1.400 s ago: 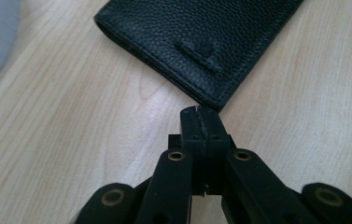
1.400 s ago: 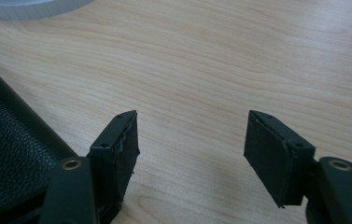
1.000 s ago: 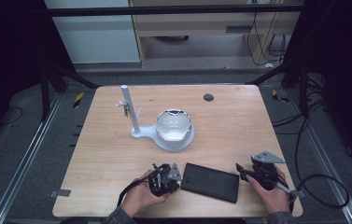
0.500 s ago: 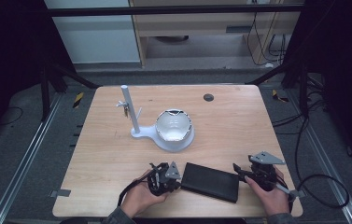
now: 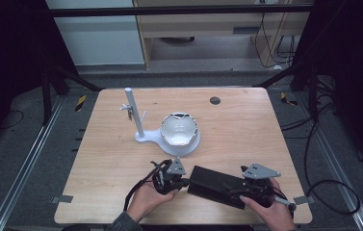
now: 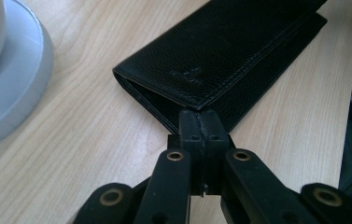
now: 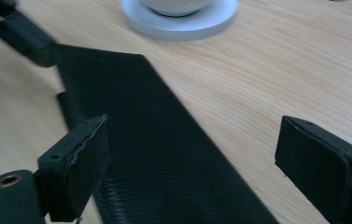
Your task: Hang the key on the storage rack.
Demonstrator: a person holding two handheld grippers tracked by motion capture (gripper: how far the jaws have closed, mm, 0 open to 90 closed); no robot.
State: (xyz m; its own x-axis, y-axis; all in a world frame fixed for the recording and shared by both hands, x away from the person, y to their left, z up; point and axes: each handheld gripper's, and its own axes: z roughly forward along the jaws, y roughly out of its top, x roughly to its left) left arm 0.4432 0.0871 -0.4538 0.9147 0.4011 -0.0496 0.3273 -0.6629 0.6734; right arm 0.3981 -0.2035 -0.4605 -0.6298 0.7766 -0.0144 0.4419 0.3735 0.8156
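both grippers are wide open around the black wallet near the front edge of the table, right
Not quite. Only the right gripper is wide open over the black wallet. The left gripper is shut, its jaws pressed together at the wallet's near end, as the left gripper view shows.

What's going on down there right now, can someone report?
Left gripper shut at the black wallet's edge. Right gripper open over its other end. Wallet flat on table; white stand beyond, not in the way.

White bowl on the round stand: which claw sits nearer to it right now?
Left. The left claw sits just in front of the white bowl, shut at the black leather wallet's near end; the right claw is open over the wallet's far end, farther off.
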